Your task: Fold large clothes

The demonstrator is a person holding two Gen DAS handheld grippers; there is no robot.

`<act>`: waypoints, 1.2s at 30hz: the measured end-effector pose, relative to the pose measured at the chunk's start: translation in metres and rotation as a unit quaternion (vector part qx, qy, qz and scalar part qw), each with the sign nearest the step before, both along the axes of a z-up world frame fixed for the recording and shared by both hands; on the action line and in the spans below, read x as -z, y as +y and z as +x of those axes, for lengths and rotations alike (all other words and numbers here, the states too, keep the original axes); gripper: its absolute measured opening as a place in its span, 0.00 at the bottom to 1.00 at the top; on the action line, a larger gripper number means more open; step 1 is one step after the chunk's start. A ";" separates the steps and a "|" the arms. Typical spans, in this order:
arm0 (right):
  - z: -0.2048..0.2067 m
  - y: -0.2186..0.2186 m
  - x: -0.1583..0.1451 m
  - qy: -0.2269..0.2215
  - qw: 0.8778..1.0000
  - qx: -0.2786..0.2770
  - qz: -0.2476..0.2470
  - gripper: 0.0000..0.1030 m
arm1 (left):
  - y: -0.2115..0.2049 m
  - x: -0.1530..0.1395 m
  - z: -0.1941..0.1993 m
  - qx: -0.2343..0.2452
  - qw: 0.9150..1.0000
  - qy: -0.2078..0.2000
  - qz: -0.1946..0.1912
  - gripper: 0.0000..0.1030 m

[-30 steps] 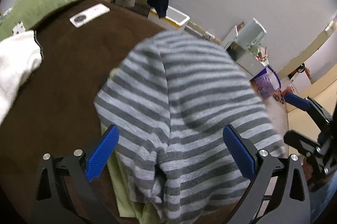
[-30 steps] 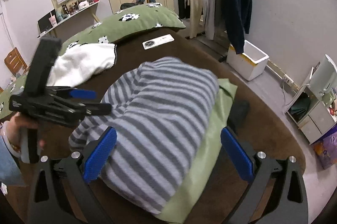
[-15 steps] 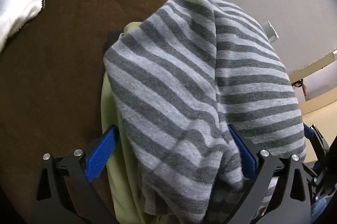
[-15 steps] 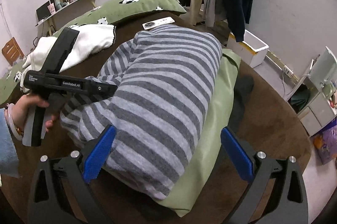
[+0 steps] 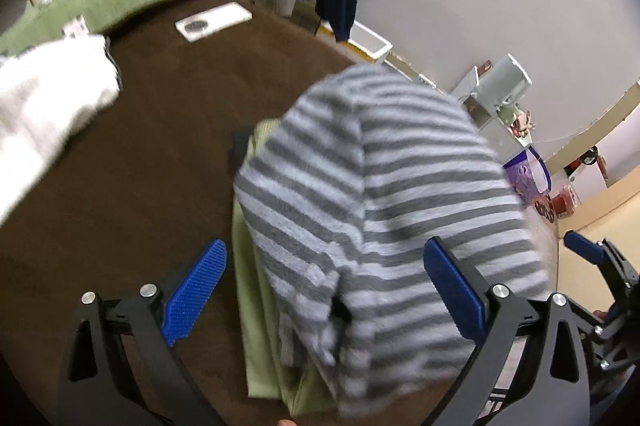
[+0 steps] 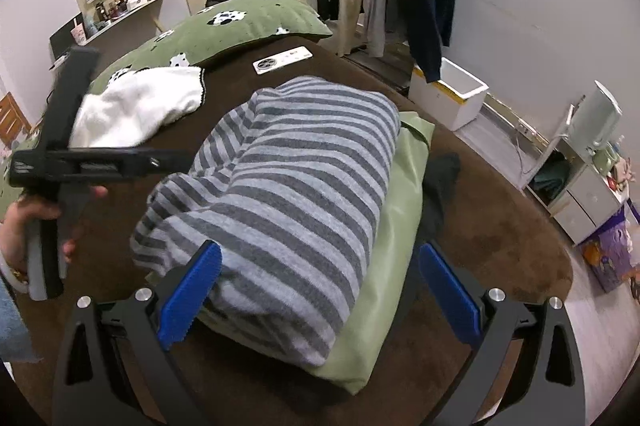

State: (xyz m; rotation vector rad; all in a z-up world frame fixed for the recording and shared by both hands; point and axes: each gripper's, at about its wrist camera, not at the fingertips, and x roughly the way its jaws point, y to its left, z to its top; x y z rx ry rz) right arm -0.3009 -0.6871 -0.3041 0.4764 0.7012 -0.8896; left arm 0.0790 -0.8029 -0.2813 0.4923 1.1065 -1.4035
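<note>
The right claw (image 6: pixel 316 296) stands wide with nothing between its blue pads, poised over the near end of the striped sweater (image 6: pixel 296 185); its left pad touches, or all but touches, the fabric at that end. From there the folded bundle runs straight away from the claw, long axis pointing toward the green pillow (image 6: pixel 240 25) at the head of the bed. It lies on top of a folded pale green garment (image 6: pixel 400 209), whose edge shows along the sweater's right side, with a dark garment (image 6: pixel 440 173) just beyond that on the brown bed cover (image 6: pixel 500 226).

The left claw (image 5: pixel 324 290) is likewise spread wide and grips nothing. In its own view the sweater fills the span between the pads and bulges to the right. From the right wrist view this tool (held in the person's left hand (image 6: pixel 24 226)) sits off the sweater's left flank, by the loose rumpled fold that spills out there.

So the right claw meets the bundle end-on and the left claw side-on. My judgement: the untidy left fold is nearer the left claw, which suits tucking it in, while the right is better placed to steady or lift the near end.
</note>
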 end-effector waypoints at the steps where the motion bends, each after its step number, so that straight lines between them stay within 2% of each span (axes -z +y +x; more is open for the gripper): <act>1: -0.002 0.004 -0.005 -0.002 1.000 0.004 0.002 0.95 | 0.005 -0.013 0.000 0.004 1.000 -0.011 -0.003 0.94; 8: -0.014 0.045 -0.060 -0.018 0.999 0.024 0.014 0.95 | 0.045 -0.094 -0.004 0.027 0.997 -0.067 -0.023 0.94; 14: -0.025 0.115 -0.119 -0.011 1.000 0.025 0.000 0.95 | 0.094 -0.157 -0.016 0.041 0.996 -0.072 -0.037 0.94; 17: -0.029 0.153 -0.136 -0.003 1.000 0.025 -0.008 0.95 | 0.126 -0.184 -0.024 0.039 0.996 -0.074 -0.042 0.94; 21: -0.035 0.198 -0.150 0.008 0.999 0.029 -0.013 0.95 | 0.170 -0.204 -0.033 0.035 0.996 -0.072 -0.042 0.94; 26: -0.047 0.250 -0.160 0.025 0.999 0.030 -0.012 0.95 | 0.234 -0.215 -0.050 0.024 0.996 -0.088 -0.014 0.94; 30: -0.063 0.286 -0.166 0.011 0.999 0.039 0.007 0.95 | 0.282 -0.214 -0.067 0.002 0.997 -0.077 0.010 0.94; 32: -0.069 0.304 -0.168 0.018 0.999 0.040 0.003 0.95 | 0.302 -0.212 -0.082 -0.002 0.996 -0.086 0.020 0.94; 36: -0.085 0.338 -0.172 0.002 0.999 0.039 0.022 0.95 | 0.336 -0.221 -0.111 0.010 0.994 -0.106 0.025 0.94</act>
